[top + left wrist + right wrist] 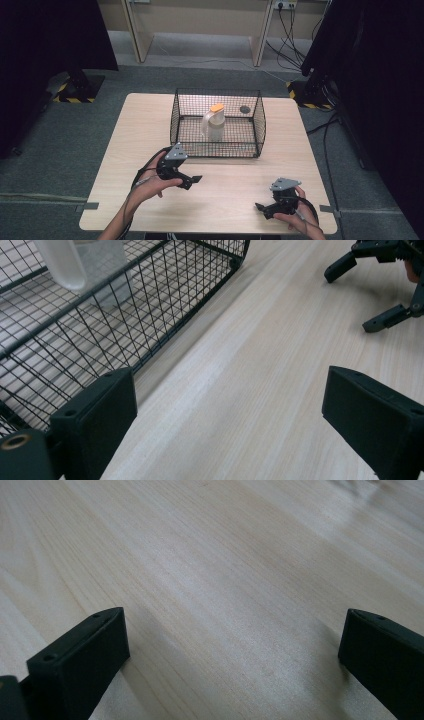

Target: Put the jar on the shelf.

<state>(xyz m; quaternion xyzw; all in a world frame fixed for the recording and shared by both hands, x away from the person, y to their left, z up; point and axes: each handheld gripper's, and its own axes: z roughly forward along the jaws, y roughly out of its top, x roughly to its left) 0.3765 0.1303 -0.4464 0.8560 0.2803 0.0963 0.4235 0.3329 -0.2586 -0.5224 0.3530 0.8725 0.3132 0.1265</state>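
Jug (214,125) stands upright inside basket (260,125), centre frame. Left gripper (192,181) spread, empty, lower left beside basket front. Right gripper (260,207) spread, empty, lower right. Judgement: reach over the rim from above; avoid snagging wire.

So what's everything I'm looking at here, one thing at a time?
wire basket: one, black, on the far middle of the table
jug: one, clear white with an orange lid, upright inside the wire basket
round disc: one, grey, at the basket's far right corner; too small to identify
table: one, light wood, on grey carpet
sockets and cables: several, black cables, back wall
left claw: one, black, open, nothing between its jaws, near the basket's front left
right claw: one, black, open, nothing between its jaws, front right of the table
hands: two, each holding a claw
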